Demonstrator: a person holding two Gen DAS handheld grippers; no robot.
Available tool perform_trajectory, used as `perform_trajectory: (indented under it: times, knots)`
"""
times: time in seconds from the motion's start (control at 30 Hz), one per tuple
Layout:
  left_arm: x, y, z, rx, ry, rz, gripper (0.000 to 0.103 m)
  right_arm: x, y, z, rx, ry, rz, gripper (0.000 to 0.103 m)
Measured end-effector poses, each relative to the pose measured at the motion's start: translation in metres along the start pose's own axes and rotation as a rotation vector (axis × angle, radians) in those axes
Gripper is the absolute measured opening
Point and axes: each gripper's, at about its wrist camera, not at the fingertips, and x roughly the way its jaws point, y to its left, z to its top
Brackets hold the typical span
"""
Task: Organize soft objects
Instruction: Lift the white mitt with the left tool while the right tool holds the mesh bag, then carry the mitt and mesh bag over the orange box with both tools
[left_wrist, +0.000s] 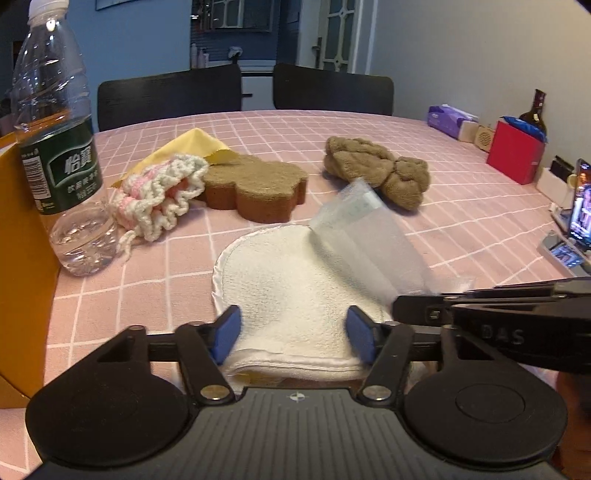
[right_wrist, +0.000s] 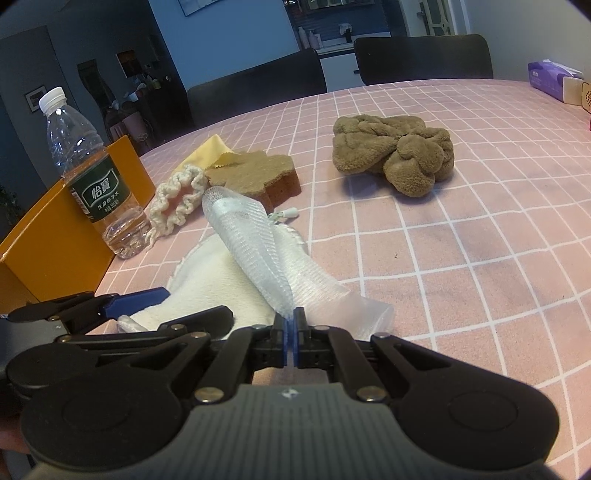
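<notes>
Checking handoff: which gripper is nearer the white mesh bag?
Right. The right gripper is shut on the white mesh bag's near end. The left gripper sits beside it, jaws straddling the white towel underneath.

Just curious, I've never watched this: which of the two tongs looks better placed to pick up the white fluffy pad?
Left. The left tongs already straddle the white fluffy pad, jaws open either side. The right tongs are shut on the clear mesh bag.

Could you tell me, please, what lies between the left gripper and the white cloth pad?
Nothing visible does: the left gripper straddles the white cloth pad. A mesh bag, pinched by the right gripper, drapes over the pad's right side.
</notes>
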Motion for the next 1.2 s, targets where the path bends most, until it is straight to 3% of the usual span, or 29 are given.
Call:
perform_trajectory:
  times: [0.13, 0.23, 0.37, 0.7, 0.97, 1.2]
  knots:
    - [-0.005, -0.008, -0.001, 0.010, -0.016, -0.043, 0.035, 0.000, 0.001, -0.001, -0.002, -0.002, -0.001, 0.000]
    - [-0.008, -0.010, 0.000, 0.012, -0.038, -0.058, 0.026, 0.000, 0.001, 0.000, -0.005, -0.001, -0.003, 0.000]
    - [-0.014, -0.008, 0.003, 0.005, -0.064, -0.058, 0.023, -0.001, 0.002, 0.002, 0.004, 0.007, -0.013, 0.000]
    - [-0.056, 0.013, 0.012, -0.033, -0.166, -0.047, 0.022, -0.034, 0.015, 0.015, -0.048, -0.085, -0.018, 0.000]
    - [-0.122, 0.038, 0.023, -0.072, -0.315, -0.032, 0.022, -0.067, 0.040, 0.031, -0.077, -0.142, 0.081, 0.000]
    - [-0.178, 0.071, 0.023, -0.111, -0.440, 0.035, 0.022, -0.093, 0.088, 0.051, -0.169, -0.205, 0.199, 0.000]
